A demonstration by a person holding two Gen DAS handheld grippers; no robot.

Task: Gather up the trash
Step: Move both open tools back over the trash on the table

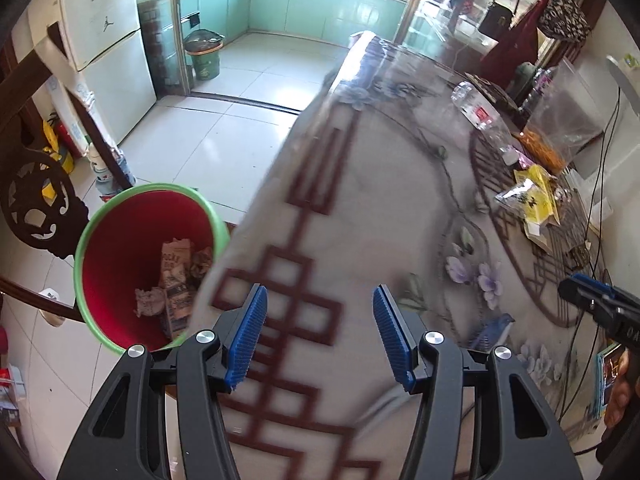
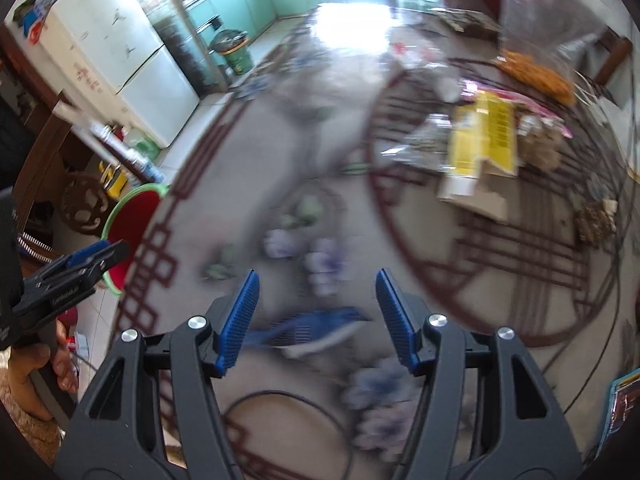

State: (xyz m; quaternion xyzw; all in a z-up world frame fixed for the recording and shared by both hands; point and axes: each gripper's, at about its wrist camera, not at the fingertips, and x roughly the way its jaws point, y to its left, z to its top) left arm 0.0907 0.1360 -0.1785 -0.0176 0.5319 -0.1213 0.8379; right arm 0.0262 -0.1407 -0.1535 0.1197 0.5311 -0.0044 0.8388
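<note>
A red bin with a green rim (image 1: 120,240) stands on the floor beside the table and holds crumpled paper and a printed carton (image 1: 176,280). My left gripper (image 1: 320,336) is open and empty above the table's left edge, to the right of the bin. My right gripper (image 2: 316,320) is open and empty over the patterned tablecloth. Trash lies on the table's far right: a yellow wrapper (image 1: 532,196) (image 2: 486,136), a flattened cardboard piece (image 2: 472,196), a clear plastic bottle (image 1: 484,116) and a crumpled brown scrap (image 2: 596,220). The bin (image 2: 134,220) shows at left in the right wrist view.
A clear bag of orange snacks (image 1: 560,128) (image 2: 536,68) sits at the table's far side. A black cable (image 2: 280,404) runs across the near tablecloth. A white fridge (image 1: 108,52) and a green kitchen bin (image 1: 204,60) stand beyond. A dark wooden chair (image 1: 40,200) is left of the bin.
</note>
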